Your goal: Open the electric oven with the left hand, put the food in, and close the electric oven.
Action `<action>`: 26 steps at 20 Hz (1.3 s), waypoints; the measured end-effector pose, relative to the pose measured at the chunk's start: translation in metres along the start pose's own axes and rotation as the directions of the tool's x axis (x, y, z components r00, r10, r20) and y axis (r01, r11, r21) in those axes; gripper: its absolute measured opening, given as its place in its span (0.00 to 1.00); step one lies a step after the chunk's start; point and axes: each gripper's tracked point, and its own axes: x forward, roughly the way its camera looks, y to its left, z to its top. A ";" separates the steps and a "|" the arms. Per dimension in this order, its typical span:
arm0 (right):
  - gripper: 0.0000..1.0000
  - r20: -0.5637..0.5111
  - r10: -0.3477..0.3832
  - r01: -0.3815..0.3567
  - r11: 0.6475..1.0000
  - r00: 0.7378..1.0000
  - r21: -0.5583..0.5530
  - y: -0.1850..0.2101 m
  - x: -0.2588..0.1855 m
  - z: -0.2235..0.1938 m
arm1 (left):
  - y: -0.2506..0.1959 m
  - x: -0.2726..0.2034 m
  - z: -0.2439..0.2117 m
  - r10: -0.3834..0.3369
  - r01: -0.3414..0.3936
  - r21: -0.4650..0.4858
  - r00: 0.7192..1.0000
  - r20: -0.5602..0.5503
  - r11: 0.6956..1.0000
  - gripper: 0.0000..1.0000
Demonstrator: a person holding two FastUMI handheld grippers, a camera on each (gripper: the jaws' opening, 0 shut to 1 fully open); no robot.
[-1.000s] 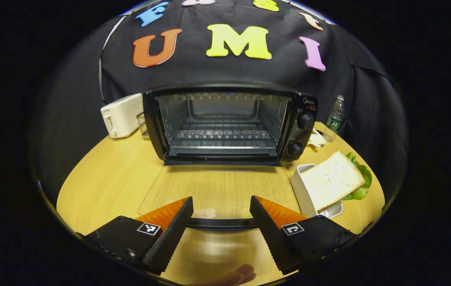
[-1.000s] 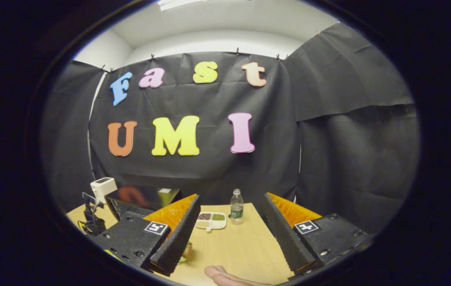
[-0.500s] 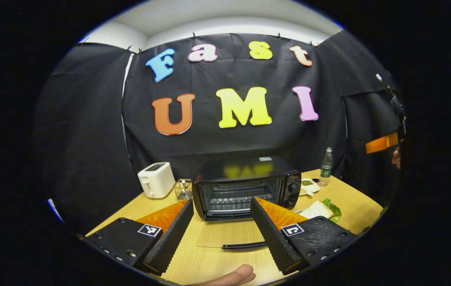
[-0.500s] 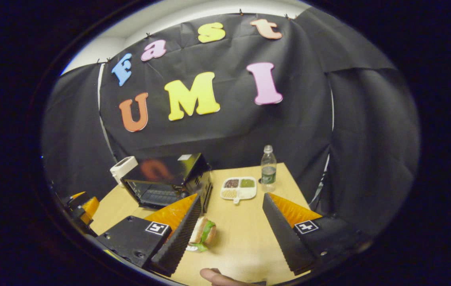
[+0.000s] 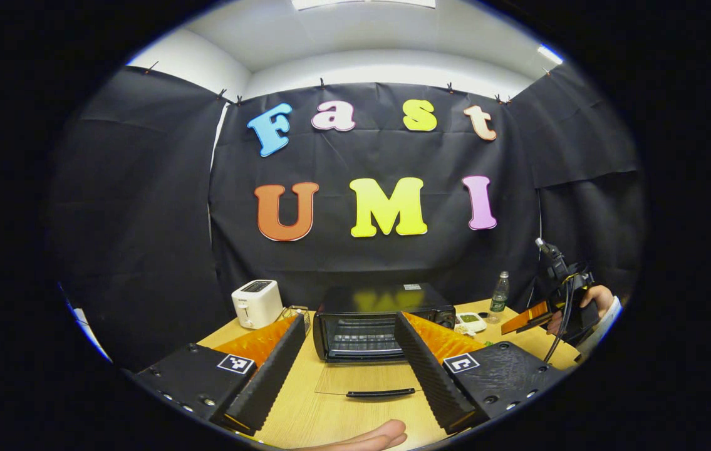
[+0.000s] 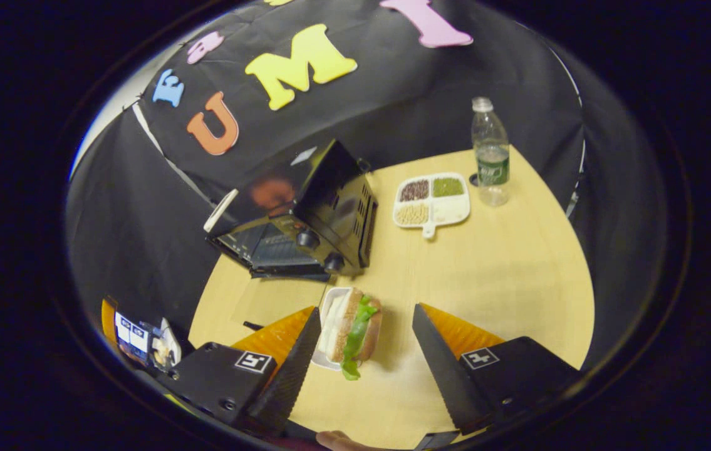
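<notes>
L gripper [image 5: 347, 369]: fingers spread wide, nothing btwn them, held above the desk [image 5: 305, 413] well back from the oven [image 5: 383, 322]. Oven door [image 5: 368, 379] is fully down, lying flat w/ its dark handle [image 5: 380, 393] nearest the fingers; wire rack inside visible. A fingertip [image 5: 374, 435] of the holding hand shows at bottom edge. Toaster [image 5: 257, 303] sits left of oven, water bottle [image 5: 499, 292] to its right.

R gripper [image 6: 364, 357]: fingers also wide apart, empty, hovering over the sandwich [image 6: 354, 327], not touching it. Sandwich (bread, lettuce) stands on edge in a small white tray [image 6: 329, 299] on the desk, just in front of the oven's knob side. Beyond: compartment dish [image 6: 433, 199] w/ beans, bottle next to it. In left gripper view the R gripper & its hand [image 5: 590, 300] show far right.
</notes>
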 end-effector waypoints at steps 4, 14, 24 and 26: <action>0.88 -0.108 0.075 -0.074 0.997 0.991 0.022 0.006 0.022 -0.008 | 0.002 -0.001 -0.010 0.019 -0.019 0.002 1.000 -0.012 1.000 0.94; 0.60 -0.284 0.253 -0.176 0.946 0.925 0.271 0.017 0.057 -0.036 | -0.005 0.008 -0.026 0.020 -0.019 0.027 0.999 -0.045 0.999 0.94; 0.31 -0.175 0.249 -0.183 0.928 0.953 0.324 0.042 0.034 -0.038 | -0.011 0.001 -0.039 -0.032 0.032 -0.006 0.996 -0.077 0.999 0.94; 0.40 -0.129 0.237 -0.188 0.932 0.963 0.310 0.052 0.019 -0.039 | -0.006 -0.005 -0.036 -0.036 0.036 -0.008 0.998 -0.059 0.999 0.94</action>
